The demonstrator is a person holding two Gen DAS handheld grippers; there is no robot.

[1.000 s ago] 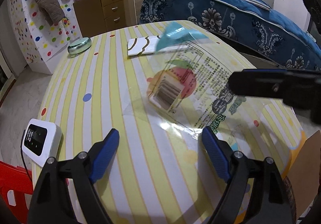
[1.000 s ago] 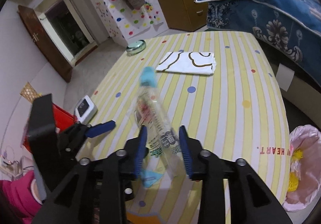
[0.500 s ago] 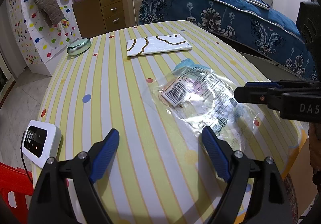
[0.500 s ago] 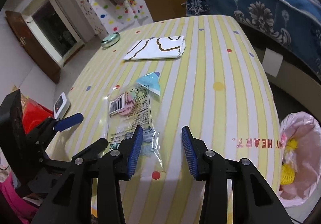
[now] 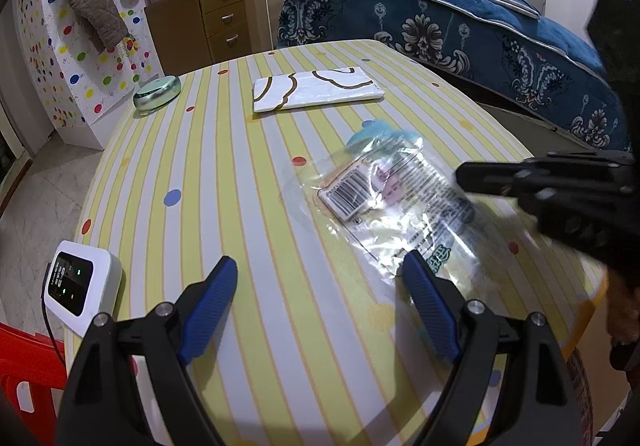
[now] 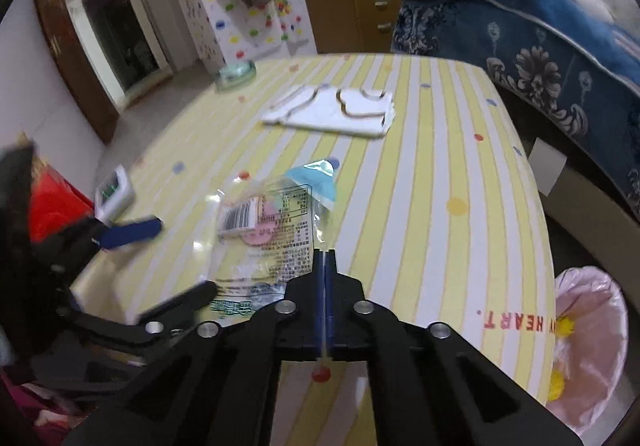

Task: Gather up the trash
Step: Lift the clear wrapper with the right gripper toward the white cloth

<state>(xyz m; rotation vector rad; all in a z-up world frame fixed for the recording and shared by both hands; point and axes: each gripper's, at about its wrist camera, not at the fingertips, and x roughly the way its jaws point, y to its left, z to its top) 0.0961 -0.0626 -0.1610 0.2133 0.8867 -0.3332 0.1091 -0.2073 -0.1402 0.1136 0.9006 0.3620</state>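
On the striped tablecloth, a clear wrapper — light, crinkly, slippery — seemingly pinched at its edge by clenched right gripper; left gripper agape, empty.

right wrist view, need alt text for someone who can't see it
The right tool is shut, its blue pads pressed together at the edge of a clear plastic wrapper lying on a yellow striped table. The open left tool sits at the left, folded white paper lies farther back, and a pink-lined bin stands at the right.

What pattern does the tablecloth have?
The tablecloth has yellow and white stripes scattered with coloured dots, clearest in the left wrist view.
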